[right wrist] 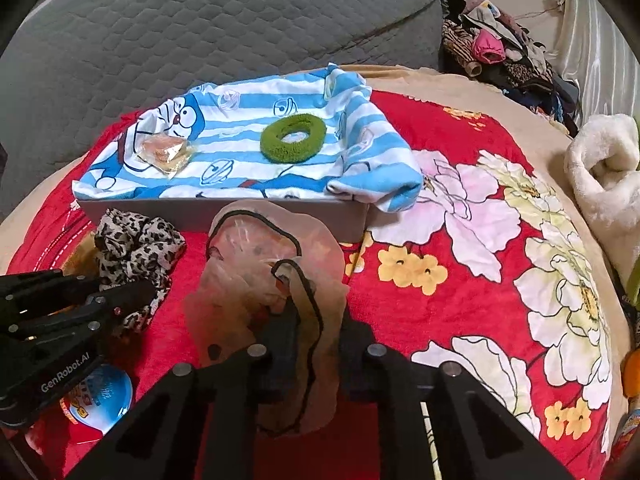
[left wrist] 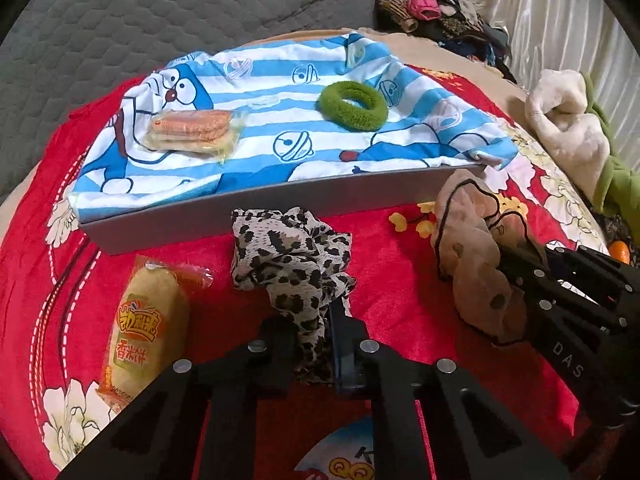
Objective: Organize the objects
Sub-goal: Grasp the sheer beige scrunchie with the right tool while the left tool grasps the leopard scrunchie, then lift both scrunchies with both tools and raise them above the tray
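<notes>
A leopard-print scrunchie point(left wrist: 290, 264) lies on the red floral blanket in front of a grey box; my left gripper point(left wrist: 316, 344) is shut on its near end. To its right my right gripper point(right wrist: 316, 332) is shut on a beige, black-edged scrunchie point(right wrist: 272, 264), which shows as beige scrunchie point(left wrist: 476, 256) in the left wrist view. On the blue-striped cartoon cloth point(left wrist: 280, 120) over the box sit a green scrunchie point(left wrist: 353, 106) and a clear snack pack point(left wrist: 192, 130). The leopard scrunchie point(right wrist: 136, 248) and left gripper point(right wrist: 132, 300) also show at the left of the right wrist view.
A yellow packaged snack point(left wrist: 148, 328) lies on the blanket to the left. A blue round packet point(right wrist: 102, 400) sits near the front. The grey box point(left wrist: 240, 216) stands close ahead. A cream plush thing point(right wrist: 604, 172) and a clothes pile point(right wrist: 504, 52) are at the right; grey quilted bedding lies behind.
</notes>
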{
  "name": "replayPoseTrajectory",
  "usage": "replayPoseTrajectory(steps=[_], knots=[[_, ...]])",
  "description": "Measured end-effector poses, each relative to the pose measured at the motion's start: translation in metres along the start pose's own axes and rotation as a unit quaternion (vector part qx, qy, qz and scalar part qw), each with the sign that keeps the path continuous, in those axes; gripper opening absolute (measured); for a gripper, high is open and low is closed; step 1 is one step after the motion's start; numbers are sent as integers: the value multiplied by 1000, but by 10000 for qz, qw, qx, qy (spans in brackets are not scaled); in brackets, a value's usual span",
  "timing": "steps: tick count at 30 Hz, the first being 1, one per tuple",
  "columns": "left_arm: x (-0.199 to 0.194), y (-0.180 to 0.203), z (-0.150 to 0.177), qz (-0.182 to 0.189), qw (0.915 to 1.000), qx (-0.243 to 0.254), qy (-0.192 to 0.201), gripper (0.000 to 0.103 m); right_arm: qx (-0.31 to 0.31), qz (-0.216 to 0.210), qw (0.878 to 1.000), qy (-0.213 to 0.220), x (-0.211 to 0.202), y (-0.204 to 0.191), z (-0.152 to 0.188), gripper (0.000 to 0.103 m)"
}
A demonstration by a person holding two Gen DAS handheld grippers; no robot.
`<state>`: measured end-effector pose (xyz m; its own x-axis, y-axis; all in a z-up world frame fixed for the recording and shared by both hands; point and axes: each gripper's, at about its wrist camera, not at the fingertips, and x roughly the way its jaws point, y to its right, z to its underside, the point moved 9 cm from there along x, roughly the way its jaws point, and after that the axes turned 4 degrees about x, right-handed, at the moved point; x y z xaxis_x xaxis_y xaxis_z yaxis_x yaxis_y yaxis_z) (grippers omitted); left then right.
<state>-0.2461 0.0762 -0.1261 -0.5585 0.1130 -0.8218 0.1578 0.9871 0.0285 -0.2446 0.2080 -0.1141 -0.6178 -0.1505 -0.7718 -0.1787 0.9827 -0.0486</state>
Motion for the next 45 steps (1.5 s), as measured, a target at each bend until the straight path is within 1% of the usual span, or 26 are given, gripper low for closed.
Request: replayPoseTrajectory(steps=[8, 17, 26, 34, 45], knots=[[-15, -2, -8, -76, 9998, -17, 201, 13, 38, -26, 9998, 176, -16, 1, -11, 17], [-36, -6, -14, -107, 9993, -55, 364, 13, 53, -141, 9990, 424, -44, -3, -25, 16], [-73, -12, -22, -282, 9977, 3, 623, 13, 3, -203, 9979, 615, -74, -16, -32, 17], [-102, -15, -26, -348, 9962, -27, 795, 13, 8, -265, 9964, 809, -103, -28, -39, 16], [-150, -18, -41, -472, 9924, -58, 1138, 13, -35, -196, 9927, 1191, -154, -40, -57, 16]])
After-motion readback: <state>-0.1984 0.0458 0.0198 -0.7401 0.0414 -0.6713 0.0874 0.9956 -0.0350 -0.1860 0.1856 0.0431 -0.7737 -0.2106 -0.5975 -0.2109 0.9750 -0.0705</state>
